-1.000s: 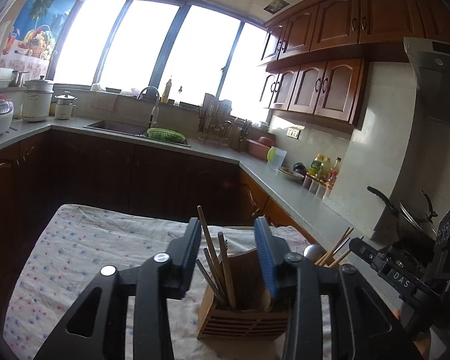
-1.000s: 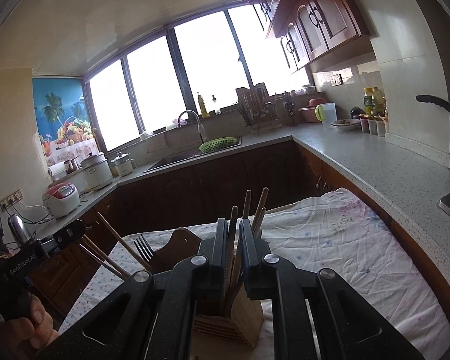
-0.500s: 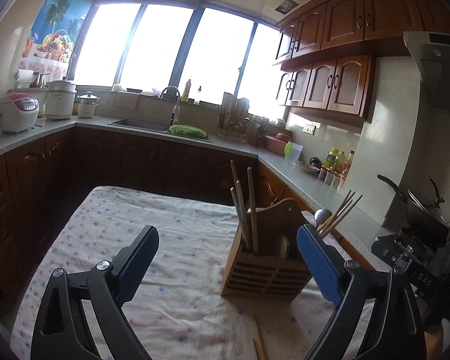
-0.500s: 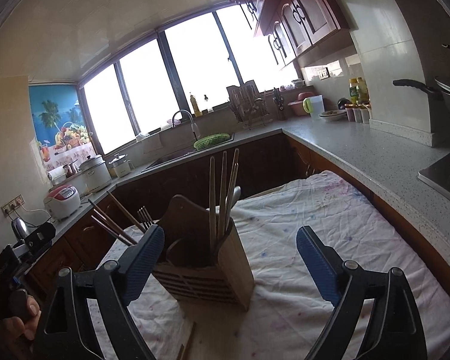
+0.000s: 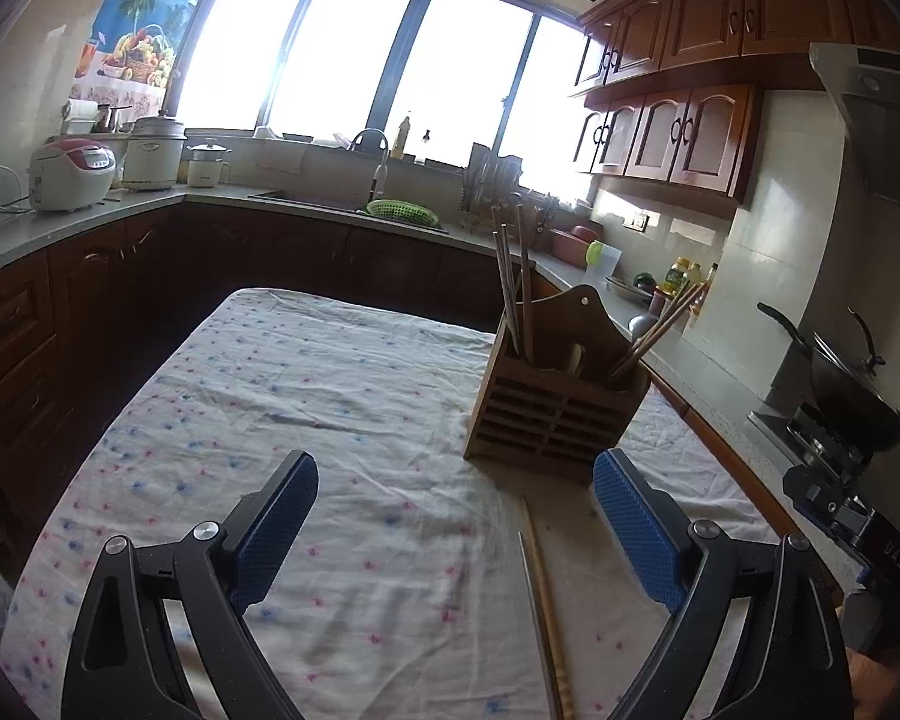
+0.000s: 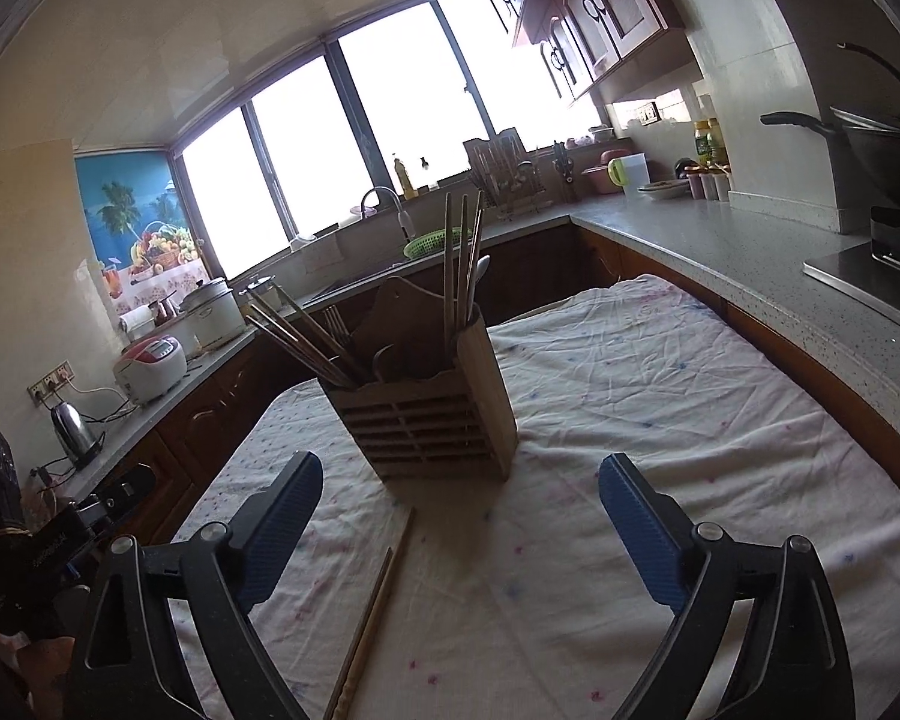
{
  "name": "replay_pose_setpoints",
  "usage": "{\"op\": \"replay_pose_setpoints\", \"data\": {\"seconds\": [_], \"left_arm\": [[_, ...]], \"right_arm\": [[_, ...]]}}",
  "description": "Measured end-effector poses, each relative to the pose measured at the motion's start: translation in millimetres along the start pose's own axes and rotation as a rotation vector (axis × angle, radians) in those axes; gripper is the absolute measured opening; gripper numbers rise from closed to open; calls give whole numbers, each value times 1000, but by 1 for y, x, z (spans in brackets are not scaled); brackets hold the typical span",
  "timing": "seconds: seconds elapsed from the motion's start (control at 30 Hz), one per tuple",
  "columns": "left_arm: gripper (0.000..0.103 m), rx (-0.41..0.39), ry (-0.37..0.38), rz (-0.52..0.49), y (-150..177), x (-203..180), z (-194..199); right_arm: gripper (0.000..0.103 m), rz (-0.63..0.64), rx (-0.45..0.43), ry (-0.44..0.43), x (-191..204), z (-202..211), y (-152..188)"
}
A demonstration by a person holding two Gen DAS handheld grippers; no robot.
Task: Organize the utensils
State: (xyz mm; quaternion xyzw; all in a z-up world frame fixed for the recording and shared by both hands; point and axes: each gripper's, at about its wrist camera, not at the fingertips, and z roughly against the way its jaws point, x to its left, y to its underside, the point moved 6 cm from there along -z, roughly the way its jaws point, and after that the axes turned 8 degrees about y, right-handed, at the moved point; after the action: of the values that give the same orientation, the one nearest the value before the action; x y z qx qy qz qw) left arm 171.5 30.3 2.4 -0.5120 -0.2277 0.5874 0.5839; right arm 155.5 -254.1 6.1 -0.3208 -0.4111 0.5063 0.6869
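Loose chopsticks (image 5: 546, 618) lie lengthwise toward holder (image 5: 555, 414).

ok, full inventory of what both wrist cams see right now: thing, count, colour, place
utensil holder: 1, brown wood, slatted, upright on the cloth
chopsticks in holder: two bunches, brown, one upright, one leaning outward; exact count unclear
loose chopsticks: 2, light wood, flat on the cloth in front of the holder
tablecloth: 1, white with pink and blue dots, covers the table
rice cooker: 1, white and red, far counter
green basket: 1, by the sink
wok: 1, black, on the stove
left gripper: black, blue pads, open, empty
right gripper: same, jaws opening, empty
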Motion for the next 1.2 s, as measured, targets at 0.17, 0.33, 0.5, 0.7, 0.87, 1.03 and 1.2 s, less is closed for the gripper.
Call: {"op": "replay_pose_setpoints", "data": {"seconds": [0.17, 0.33, 0.5, 0.7, 0.87, 1.03, 1.2], "left_arm": [[94, -28, -6, -44, 0, -14, 32], [102, -138, -72, -129, 10, -24, 70], [102, -139, -116, -145, 38, -29, 88], [102, -101, -146, -162, 57, -31, 94], [102, -89, -159, -166, 56, -31, 92], [102, -93, -163, -166, 57, -30, 92], [102, -84, -173, -179, 63, -30, 91]], "right_arm": [[95, 65, -40, -26, 15, 29, 9], [103, 115, -216, 1, 23, 74, -6], [103, 213, -317, 79, 25, 92, 10], [103, 209, -236, 69, 19, 79, 40], [103, 202, -224, 72, 14, 79, 50], [103, 189, -225, 77, 11, 81, 55], [103, 178, -222, 79, 7, 84, 62]]}}
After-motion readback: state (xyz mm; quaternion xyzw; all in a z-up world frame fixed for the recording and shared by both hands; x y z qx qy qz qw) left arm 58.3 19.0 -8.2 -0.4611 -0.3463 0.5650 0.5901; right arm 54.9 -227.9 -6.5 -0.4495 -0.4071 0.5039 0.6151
